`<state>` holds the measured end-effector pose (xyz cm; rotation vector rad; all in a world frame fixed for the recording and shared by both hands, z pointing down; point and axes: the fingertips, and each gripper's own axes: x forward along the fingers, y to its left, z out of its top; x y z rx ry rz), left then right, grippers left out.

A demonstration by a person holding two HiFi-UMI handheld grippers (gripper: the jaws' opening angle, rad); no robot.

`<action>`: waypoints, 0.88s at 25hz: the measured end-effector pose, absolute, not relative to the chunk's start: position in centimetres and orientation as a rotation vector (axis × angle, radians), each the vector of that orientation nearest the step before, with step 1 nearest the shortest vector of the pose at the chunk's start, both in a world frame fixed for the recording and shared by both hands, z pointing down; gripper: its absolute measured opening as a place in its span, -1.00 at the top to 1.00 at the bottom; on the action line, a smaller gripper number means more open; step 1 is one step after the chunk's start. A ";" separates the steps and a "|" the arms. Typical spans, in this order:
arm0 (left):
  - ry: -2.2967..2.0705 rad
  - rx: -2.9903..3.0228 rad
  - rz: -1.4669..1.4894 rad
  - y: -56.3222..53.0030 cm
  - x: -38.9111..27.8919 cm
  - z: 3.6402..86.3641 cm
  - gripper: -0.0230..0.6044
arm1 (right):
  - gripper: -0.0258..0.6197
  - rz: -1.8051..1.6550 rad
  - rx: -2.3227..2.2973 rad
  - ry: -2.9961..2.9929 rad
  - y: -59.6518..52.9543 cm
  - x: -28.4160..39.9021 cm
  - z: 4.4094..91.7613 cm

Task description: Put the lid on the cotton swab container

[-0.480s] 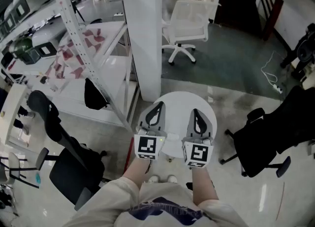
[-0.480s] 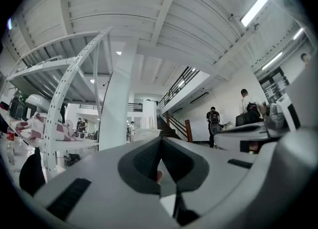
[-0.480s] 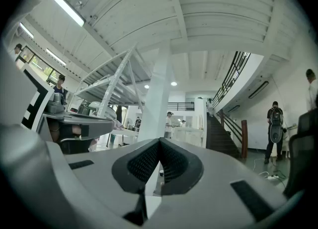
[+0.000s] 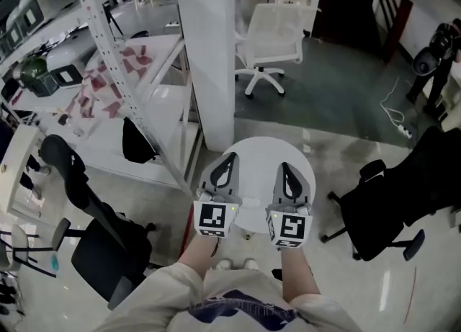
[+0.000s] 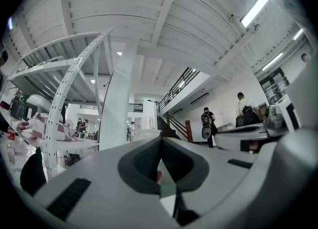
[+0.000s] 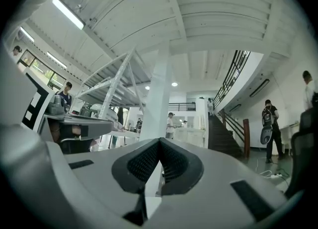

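Note:
In the head view both grippers hang side by side over a small round white table (image 4: 260, 148). My left gripper (image 4: 233, 155) and my right gripper (image 4: 284, 166) are both shut, tips together, with nothing between the jaws. The left gripper view shows its closed tips (image 5: 160, 139) pointing out across the hall, and the right gripper view shows the same for its tips (image 6: 159, 141). No cotton swab container and no lid show in any view; a small pale thing (image 4: 251, 202) lies on the table between the grippers, too small to tell.
A white pillar (image 4: 209, 50) rises just behind the table. A white swivel chair (image 4: 272, 39) stands beyond it, black office chairs at the right (image 4: 382, 201) and lower left (image 4: 101, 248). A metal shelf rack (image 4: 122, 57) stands to the left. People stand far off by a staircase (image 6: 271, 123).
Both grippers have shifted very slightly to the left; both stay shut and empty.

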<state>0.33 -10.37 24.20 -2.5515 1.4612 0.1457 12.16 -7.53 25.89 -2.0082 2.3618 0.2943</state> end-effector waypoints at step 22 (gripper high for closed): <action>1.290 -2.707 0.092 -10.3 -2.4 23.2 -0.05 | -0.19 -0.010 -1.822 2.246 -6.7 19.6 24.5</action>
